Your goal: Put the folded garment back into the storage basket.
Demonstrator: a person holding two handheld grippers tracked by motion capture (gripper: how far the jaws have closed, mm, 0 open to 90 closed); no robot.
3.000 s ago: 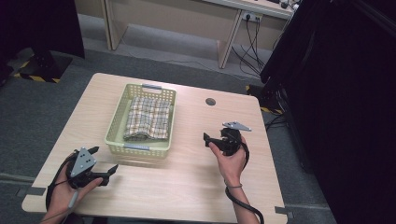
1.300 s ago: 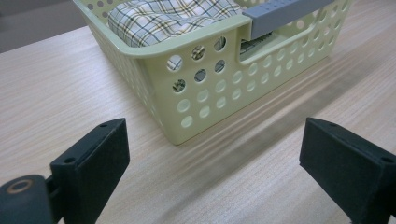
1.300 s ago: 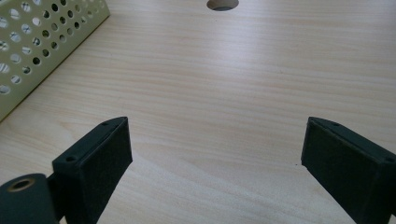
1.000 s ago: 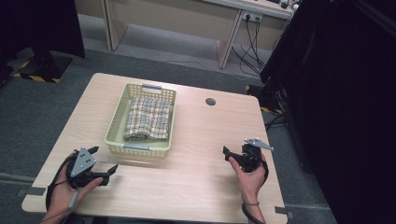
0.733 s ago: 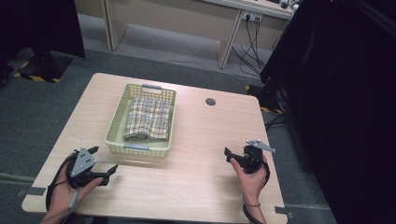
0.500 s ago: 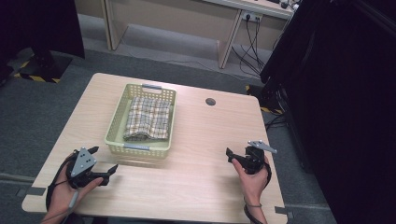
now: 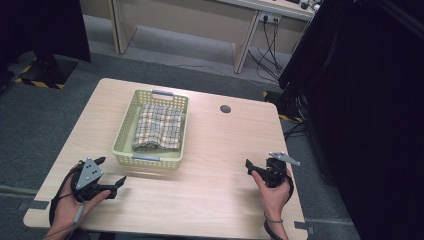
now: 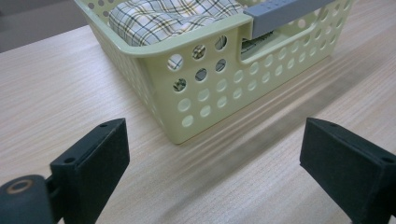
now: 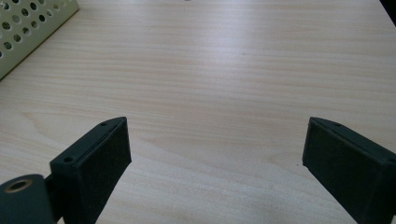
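Observation:
A pale green perforated basket [image 7: 124, 131] stands on the wooden table, left of centre, and a folded plaid cloth [image 7: 159, 126] lies in it. My left gripper [image 7: 111, 170] rests open near the front left corner, just short of the basket's near end. In the left gripper view its jaws stand wide apart, empty, facing the basket's corner [image 8: 205, 70], the cloth [image 8: 173, 16] and a grey handle [image 8: 280, 11]. My right gripper [image 7: 257, 165] is open near the front right edge. Its jaws [image 9: 215, 168] frame bare tabletop.
A round dark grommet [image 7: 225, 108] sits in the table's far side. Desks, cables and a dark curtain stand beyond the table. A corner of the basket [image 9: 28, 28] shows at the top left of the right gripper view.
My right gripper has drawn back from mid-table beside the basket to the front right edge, with only slight drift in the last second. The left gripper, basket and cloth have not moved.

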